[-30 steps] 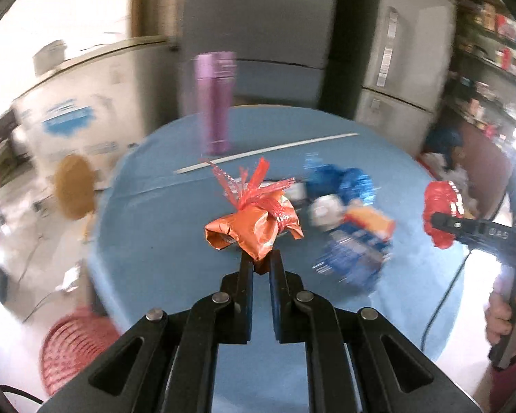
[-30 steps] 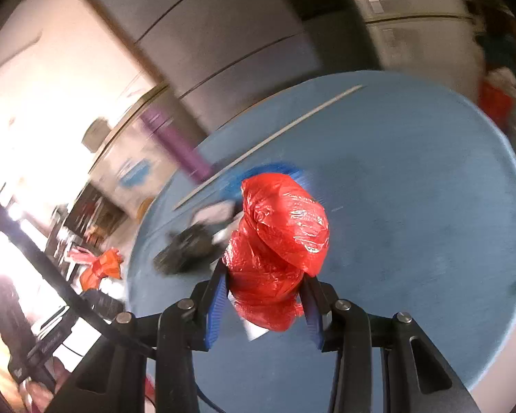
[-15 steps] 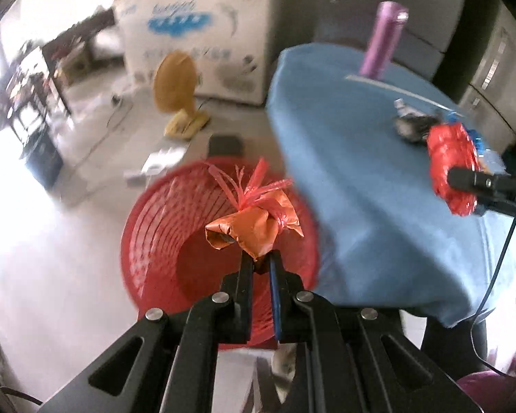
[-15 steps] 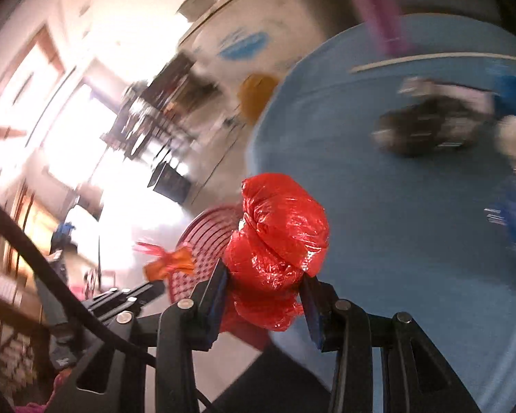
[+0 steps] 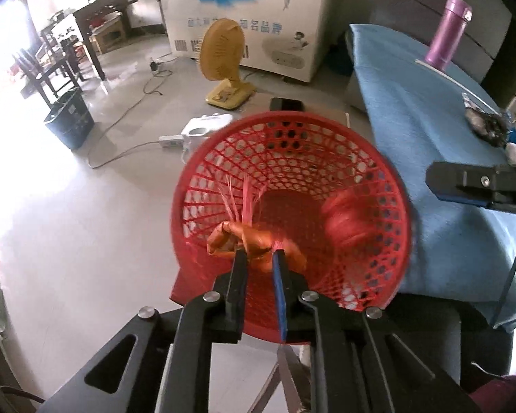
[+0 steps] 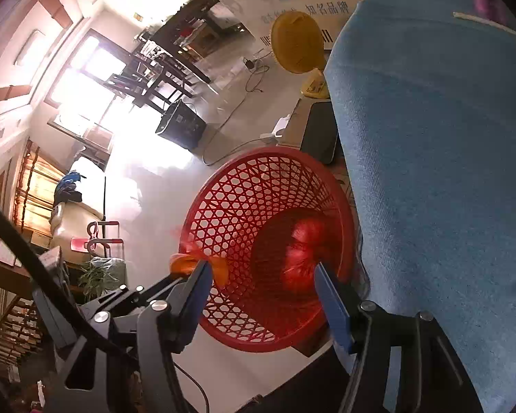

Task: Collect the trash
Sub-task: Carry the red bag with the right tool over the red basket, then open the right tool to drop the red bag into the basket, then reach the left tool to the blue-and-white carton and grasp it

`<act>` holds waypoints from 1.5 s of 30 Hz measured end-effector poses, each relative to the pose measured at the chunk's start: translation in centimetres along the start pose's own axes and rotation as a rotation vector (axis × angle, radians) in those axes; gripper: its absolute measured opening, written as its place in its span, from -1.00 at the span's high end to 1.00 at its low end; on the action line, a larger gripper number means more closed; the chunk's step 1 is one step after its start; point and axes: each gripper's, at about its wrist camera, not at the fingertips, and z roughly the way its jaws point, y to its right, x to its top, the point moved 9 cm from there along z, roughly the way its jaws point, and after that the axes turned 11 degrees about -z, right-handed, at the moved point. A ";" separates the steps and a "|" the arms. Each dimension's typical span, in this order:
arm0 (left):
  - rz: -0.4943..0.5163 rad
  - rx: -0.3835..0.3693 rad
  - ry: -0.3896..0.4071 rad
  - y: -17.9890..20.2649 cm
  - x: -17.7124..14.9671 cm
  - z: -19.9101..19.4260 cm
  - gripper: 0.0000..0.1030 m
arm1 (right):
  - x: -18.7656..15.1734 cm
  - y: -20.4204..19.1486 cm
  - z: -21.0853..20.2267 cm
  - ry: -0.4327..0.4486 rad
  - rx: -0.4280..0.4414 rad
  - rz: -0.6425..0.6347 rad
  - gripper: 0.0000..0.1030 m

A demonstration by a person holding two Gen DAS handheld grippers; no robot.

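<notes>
A red mesh basket [image 5: 292, 144] stands on the floor beside the blue-clothed table [image 5: 412, 110]; it also shows in the right wrist view [image 6: 258, 186]. My left gripper [image 5: 259, 258] is open over the basket, with the orange wrapper [image 5: 247, 237] loose between its fingers. In the right wrist view the wrapper [image 6: 189, 265] is at the basket's near rim. My right gripper [image 6: 261, 275] is open and empty. The red plastic bag [image 6: 302, 254] is blurred, falling inside the basket; it also shows in the left wrist view [image 5: 347, 220].
A purple bottle [image 5: 449, 32], a white strip and more wrappers [image 5: 492, 129] lie on the table. On the floor are a yellow fan [image 5: 223, 58], a power strip with cables [image 5: 170, 141], a dark bin [image 5: 68, 122] and a large freezer box [image 5: 251, 10].
Both grippers moved over the basket and opened. The red bag dropped out of the right gripper into the basket. The orange wrapper has tipped over and slipped lower in the left gripper's widened fingers.
</notes>
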 end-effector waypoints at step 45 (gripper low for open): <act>0.463 -0.132 0.378 26.4 3.5 -12.9 -0.39 | -8.2 16.0 -33.1 0.621 -0.300 0.273 -0.27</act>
